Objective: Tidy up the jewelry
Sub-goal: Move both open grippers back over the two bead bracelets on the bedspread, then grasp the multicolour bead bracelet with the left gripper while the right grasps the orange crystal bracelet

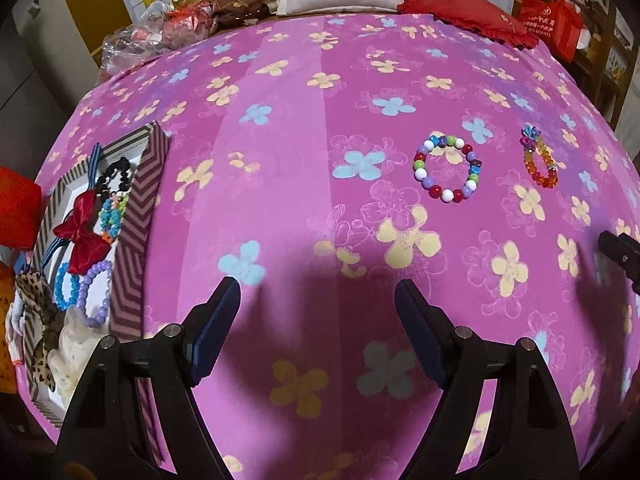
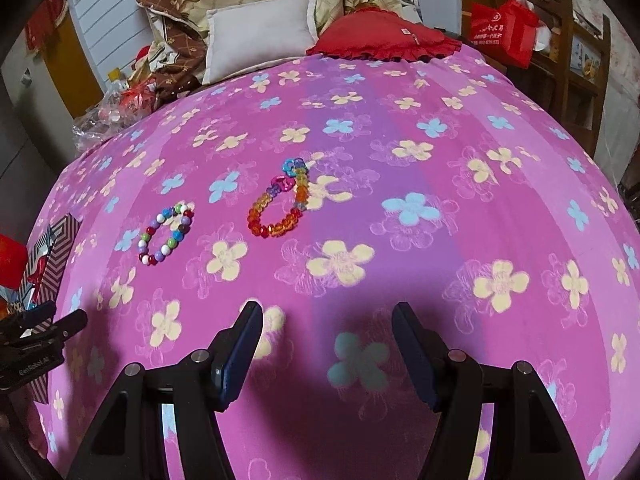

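Only from the left wrist, the box's (image 1: 138,216) bracelets and bows; both grippers' fingers (image 1: 218,320) (image 2: 244,344) apart, empty.

Pink bedsheet (image 1: 288,128) carries cream and blue flowers. One bracelet (image 1: 447,171) mixes white, red, green and purple beads; another (image 1: 540,158) glows orange-red. The box (image 1: 138,216) is chevron-striped.

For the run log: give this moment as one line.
left gripper: open, empty | right gripper: open, empty | two bead bracelets: loose on bedspread | striped box: partly filled
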